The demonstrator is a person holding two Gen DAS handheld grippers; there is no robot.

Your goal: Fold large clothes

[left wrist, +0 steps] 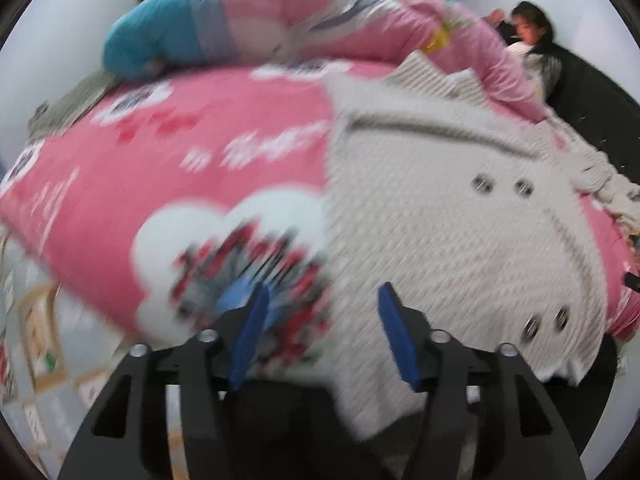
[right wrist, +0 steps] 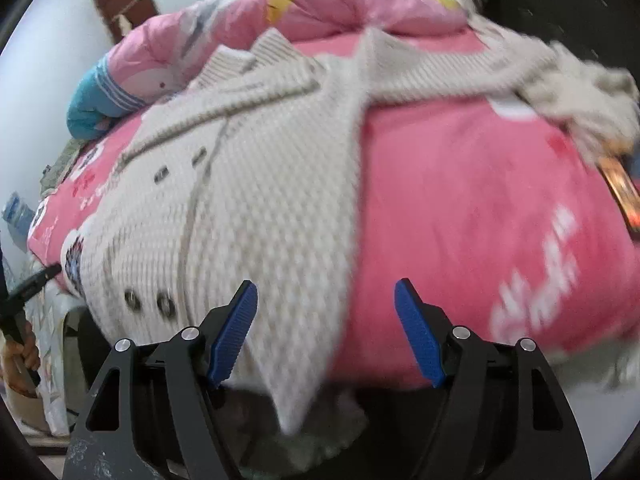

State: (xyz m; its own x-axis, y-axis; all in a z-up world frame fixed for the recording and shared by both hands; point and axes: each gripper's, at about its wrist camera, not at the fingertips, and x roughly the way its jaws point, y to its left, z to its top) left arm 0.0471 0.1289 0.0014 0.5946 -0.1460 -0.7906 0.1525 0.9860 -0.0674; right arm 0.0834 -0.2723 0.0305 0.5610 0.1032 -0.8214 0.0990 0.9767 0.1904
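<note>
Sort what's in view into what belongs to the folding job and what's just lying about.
For the job: cream knit cardigan, left gripper, right gripper.
Lying about: pink bedspread, rolled pink quilt, blue pillow, seated person.

The bed (left wrist: 120,184) is open pink cover on the left of the cardigan (left wrist: 440,220) in the left view and on its right in the right view, both bare enough to pass over. A rolled quilt (left wrist: 320,12) walls the far edge. A person (left wrist: 528,28) sits past the far right corner. A bunched sleeve (right wrist: 580,92) and, perhaps, a dark flat object (right wrist: 624,196) crowd the right edge.
</note>
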